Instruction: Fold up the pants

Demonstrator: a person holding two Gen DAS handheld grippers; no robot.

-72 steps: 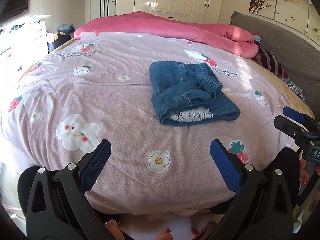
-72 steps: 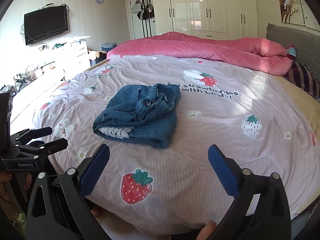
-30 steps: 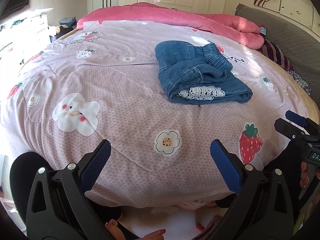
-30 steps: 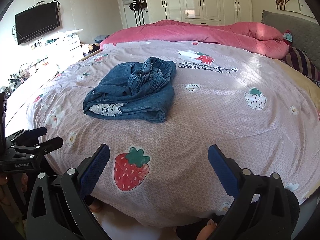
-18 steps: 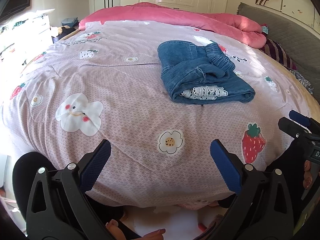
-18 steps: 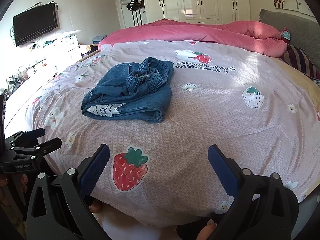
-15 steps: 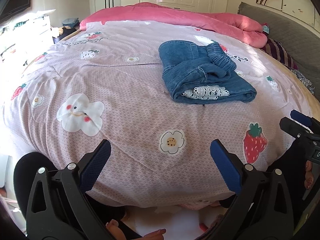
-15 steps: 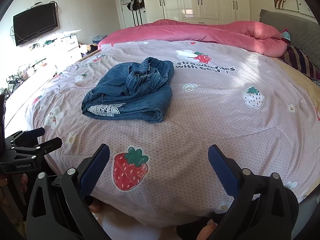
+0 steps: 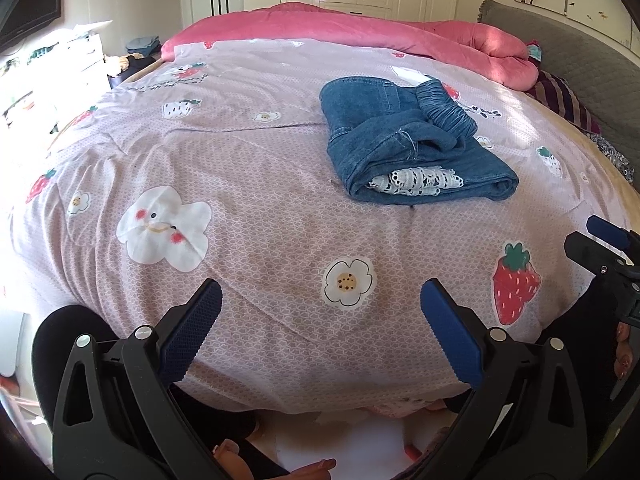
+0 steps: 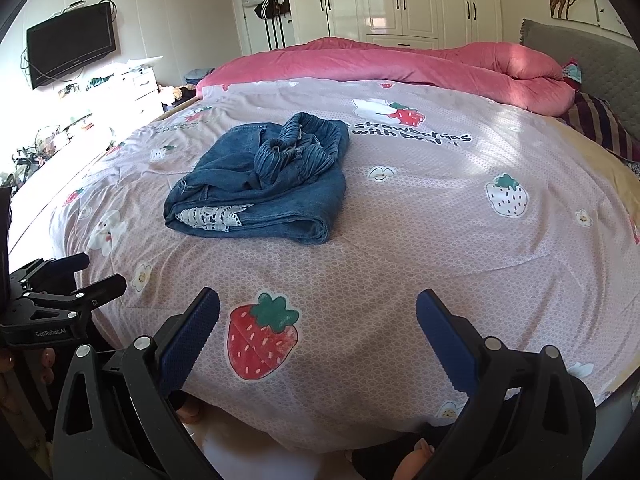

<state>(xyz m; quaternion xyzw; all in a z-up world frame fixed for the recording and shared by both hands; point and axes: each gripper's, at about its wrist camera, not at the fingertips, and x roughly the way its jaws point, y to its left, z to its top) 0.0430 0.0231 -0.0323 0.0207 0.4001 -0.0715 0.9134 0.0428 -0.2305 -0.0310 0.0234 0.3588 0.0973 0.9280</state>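
Note:
Blue denim pants point(image 9: 412, 144) lie folded in a thick bundle on the pink strawberry-print bed cover point(image 9: 248, 184), with white lace trim showing at the near open end and the gathered waistband on top. They also show in the right wrist view point(image 10: 272, 184). My left gripper point(image 9: 320, 304) is open and empty at the bed's near edge, well short of the pants. My right gripper point(image 10: 318, 312) is open and empty, also near the bed's edge. Each gripper shows at the side of the other's view.
A rolled pink duvet point(image 9: 360, 36) lies across the far side of the bed. A grey headboard point(image 9: 576, 60) and striped pillow point(image 9: 568, 96) are at the right. White wardrobes point(image 10: 400, 0), a wall TV point(image 10: 72, 44) and a cluttered dresser point(image 10: 120, 88) stand beyond.
Both grippers have drifted slightly; the pants sit a little closer and lower in both views than a second ago. Both stay open and empty.

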